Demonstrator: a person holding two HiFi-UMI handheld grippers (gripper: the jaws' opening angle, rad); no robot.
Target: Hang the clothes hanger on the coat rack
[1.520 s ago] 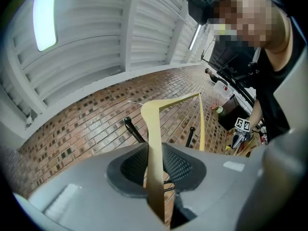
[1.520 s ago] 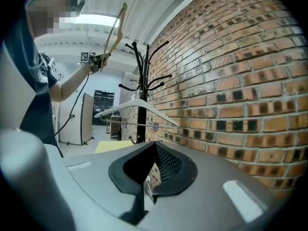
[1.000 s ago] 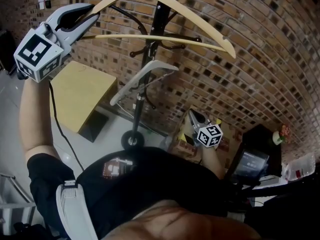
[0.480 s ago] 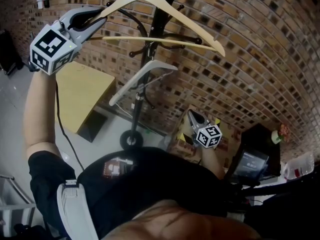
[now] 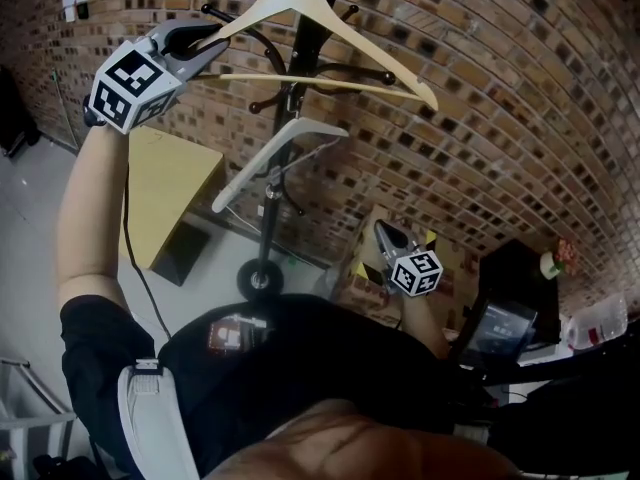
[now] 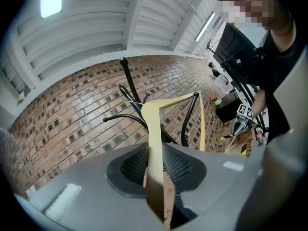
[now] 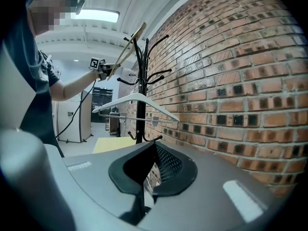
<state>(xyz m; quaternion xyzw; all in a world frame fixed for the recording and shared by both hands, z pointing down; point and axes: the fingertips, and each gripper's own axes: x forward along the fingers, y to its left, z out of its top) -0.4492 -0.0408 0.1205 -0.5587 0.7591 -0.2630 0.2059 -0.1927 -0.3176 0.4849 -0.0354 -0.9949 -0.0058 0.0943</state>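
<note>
Beside coat rack (image 5: pixel 266 238), left tool (image 5: pixel 215 40) clamped on end of wooden hanger (image 5: pixel 345 40), right tool (image 5: pixel 384 231) low, closed, empty

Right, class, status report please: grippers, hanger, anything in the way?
Left gripper shut on wooden hanger; right gripper low, empty. Hanger up by coat rack top, hook out of sight. White hanger hangs lower, clear of it.

Pretty even indoor light from a ceiling panel (image 7: pixel 96 15), soft shadows. Heavy fisheye bends the brick wall (image 5: pixel 480 118); both gripper views go dark at the corners.
</note>
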